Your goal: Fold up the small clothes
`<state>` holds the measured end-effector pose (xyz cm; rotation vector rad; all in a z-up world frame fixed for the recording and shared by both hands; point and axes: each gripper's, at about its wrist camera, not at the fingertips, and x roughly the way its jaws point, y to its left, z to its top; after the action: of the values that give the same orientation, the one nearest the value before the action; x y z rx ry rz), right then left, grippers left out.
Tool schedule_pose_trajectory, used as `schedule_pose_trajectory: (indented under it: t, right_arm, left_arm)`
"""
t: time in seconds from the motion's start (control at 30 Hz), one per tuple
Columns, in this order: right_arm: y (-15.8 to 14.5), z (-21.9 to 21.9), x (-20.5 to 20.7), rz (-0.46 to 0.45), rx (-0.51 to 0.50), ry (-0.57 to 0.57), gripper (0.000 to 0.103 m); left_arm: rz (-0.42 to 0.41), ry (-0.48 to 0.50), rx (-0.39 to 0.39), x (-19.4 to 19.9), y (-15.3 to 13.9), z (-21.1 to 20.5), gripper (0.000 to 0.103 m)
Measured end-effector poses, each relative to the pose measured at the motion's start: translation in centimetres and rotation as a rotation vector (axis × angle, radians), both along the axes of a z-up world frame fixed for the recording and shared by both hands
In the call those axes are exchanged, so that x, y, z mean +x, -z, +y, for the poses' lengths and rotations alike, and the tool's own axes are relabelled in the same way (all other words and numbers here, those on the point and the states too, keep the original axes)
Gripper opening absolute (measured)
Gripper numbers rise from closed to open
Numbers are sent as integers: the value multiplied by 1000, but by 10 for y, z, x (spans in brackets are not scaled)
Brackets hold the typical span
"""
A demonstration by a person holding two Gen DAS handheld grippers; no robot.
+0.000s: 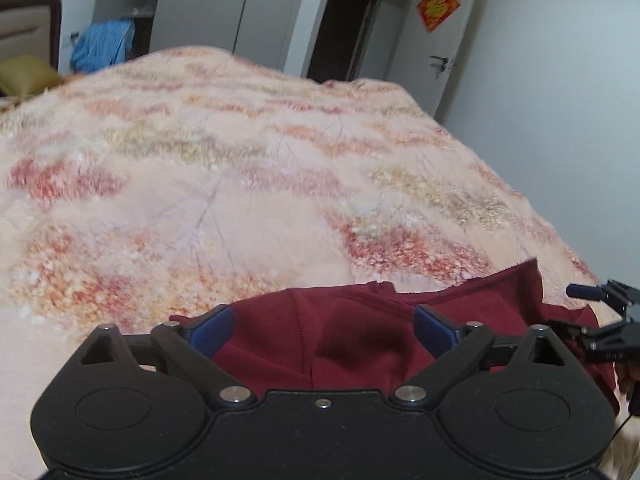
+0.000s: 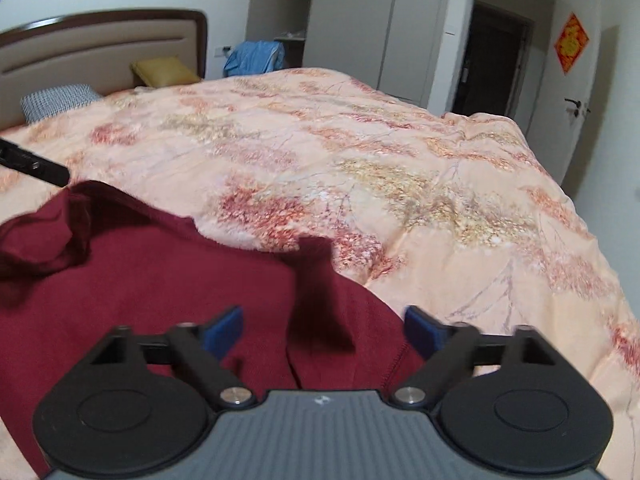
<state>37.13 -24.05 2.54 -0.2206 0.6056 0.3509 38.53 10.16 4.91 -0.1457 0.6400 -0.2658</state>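
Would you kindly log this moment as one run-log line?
left gripper: open | right gripper: open | maroon garment: on bedspread, unheld

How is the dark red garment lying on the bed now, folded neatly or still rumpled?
Still rumpled: the dark red garment lies bunched on the bedspread, with uneven edges and creases.

My left gripper's (image 1: pixel 323 330) body covers the near part of the dark red garment (image 1: pixel 352 332), and its hem runs off behind my right gripper (image 2: pixel 323 330) too. In the left wrist view, the other gripper (image 1: pixel 600 320) is cut by the right edge. The bedspread (image 1: pixel 200 184) is smeared with blur there. The doorway (image 2: pixel 496 60) is too dark to read.
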Motion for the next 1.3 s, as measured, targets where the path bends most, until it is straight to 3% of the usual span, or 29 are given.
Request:
schedule_pose_trajectory:
  t: [0.27,0.4,0.47,0.6,0.67,0.73,0.8,0.87,0.9,0.97,1.0,1.1,1.2,1.3]
  right_arm:
    - [1,-21,-36,12,44,-5,99]
    - [15,-30,-73,13,61,6,101]
    - [22,-34,-95,-14,71,24,103]
    - [34,-40,-128,-65,133,73,103]
    - [40,-42,-135,-64,177,100,99]
    - [42,-44,-140,-72,195,150,84]
    - [43,-49,-146,-88,244,215,70]
    - [44,-57,-150,-88,309,247,50]
    - [45,-59,-152,-84,327,260,45]
    - [46,-60,-151,-66,339,252,15]
    - [46,-60,-151,-59,342,248,11]
    - [31,-65,-148,-71,371,252,10]
    - [17,-77,-145,-73,435,293,10]
    - [23,-87,-143,-27,494,328,9]
  left_arm:
    - [-64,123,220,-81,18,-24,102]
    - [-123,126,337,-123,36,-34,102]
    - [-148,100,359,-135,42,-36,99]
    - [-116,24,257,-141,48,-25,81]
    - [-68,-48,187,-137,47,-16,56]
    - [-32,-88,130,-134,47,-9,35]
    - [-1,-85,79,-132,47,-5,25]
    - [25,-78,54,-130,49,-3,10]
    - [33,-76,48,-128,50,-3,9]
    - [39,-88,0,-124,43,2,8]
    - [36,-105,-54,-123,37,8,8]
    - [51,-179,-231,-120,21,33,8]
    - [136,-236,-290,-113,30,47,8]
    - [201,-252,-299,-114,53,52,8]
